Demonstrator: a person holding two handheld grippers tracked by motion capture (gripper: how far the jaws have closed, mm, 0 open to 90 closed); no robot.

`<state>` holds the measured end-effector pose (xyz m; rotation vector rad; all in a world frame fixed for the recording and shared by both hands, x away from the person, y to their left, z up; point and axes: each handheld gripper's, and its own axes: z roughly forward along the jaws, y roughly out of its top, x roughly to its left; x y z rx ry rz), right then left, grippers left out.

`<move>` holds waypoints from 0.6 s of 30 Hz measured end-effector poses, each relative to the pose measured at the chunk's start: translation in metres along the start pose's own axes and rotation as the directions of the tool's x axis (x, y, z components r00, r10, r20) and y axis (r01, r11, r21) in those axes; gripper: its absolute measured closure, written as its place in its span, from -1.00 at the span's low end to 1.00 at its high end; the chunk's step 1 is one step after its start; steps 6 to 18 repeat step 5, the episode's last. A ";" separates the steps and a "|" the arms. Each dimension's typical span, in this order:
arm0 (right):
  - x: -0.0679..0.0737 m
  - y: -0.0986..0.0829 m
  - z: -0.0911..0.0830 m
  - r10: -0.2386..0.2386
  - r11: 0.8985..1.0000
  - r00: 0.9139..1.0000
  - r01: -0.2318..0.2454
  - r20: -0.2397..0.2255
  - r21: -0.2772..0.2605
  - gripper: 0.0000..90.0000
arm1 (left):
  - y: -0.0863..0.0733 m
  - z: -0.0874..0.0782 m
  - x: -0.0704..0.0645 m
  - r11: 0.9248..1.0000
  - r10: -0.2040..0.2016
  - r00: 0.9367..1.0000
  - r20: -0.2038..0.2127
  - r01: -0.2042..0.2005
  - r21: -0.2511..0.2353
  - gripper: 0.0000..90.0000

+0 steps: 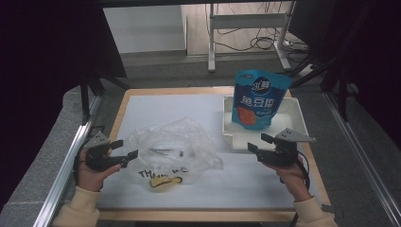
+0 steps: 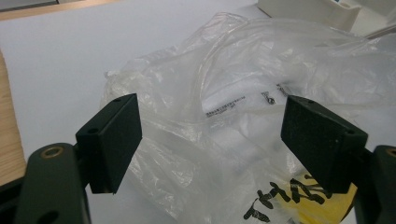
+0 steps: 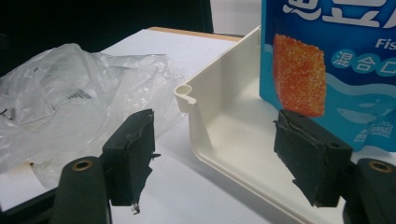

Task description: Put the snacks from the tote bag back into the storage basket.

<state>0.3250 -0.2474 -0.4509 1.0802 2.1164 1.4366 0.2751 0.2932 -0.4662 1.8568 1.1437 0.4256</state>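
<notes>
The clear plastic bag (image 1: 172, 149) is lying crumpled mid-desk, flanked by the released left tongs (image 1: 124, 151). Printed bag lettering is being shown close in the left gripper view. Released right tongs (image 1: 258, 143) are being held beside the white tray (image 1: 295, 111) holding a blue pouch (image 1: 259, 98).

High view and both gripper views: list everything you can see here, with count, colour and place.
Plastic bag: one, clear with black lettering and a yellow patch, crumpled at the table's middle front.
Snack pouch: one, blue with an orange square, upright in the tray.
Tray: one, white, right rear of the table.
Table: one, white top with a wooden edge.
Desk frame: one, grey, on the floor behind.
Left gripper: one, black, open, beside the bag.
Right gripper: one, black, open, at the tray's front edge.
</notes>
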 end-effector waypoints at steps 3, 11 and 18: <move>0.002 -0.003 0.001 -0.006 1.000 1.000 0.006 -0.007 0.006 -0.39 | 0.001 -0.001 -0.001 1.000 0.000 1.000 -0.001 0.000 -0.004 -0.54; 0.003 -0.004 0.001 -0.007 1.000 1.000 0.007 -0.011 0.011 -0.41 | 0.001 -0.001 -0.001 1.000 0.002 1.000 -0.002 -0.002 -0.004 -0.54; 0.003 -0.004 0.001 -0.007 1.000 1.000 0.007 -0.011 0.011 -0.41 | 0.001 -0.001 -0.001 1.000 0.002 1.000 -0.002 -0.002 -0.004 -0.54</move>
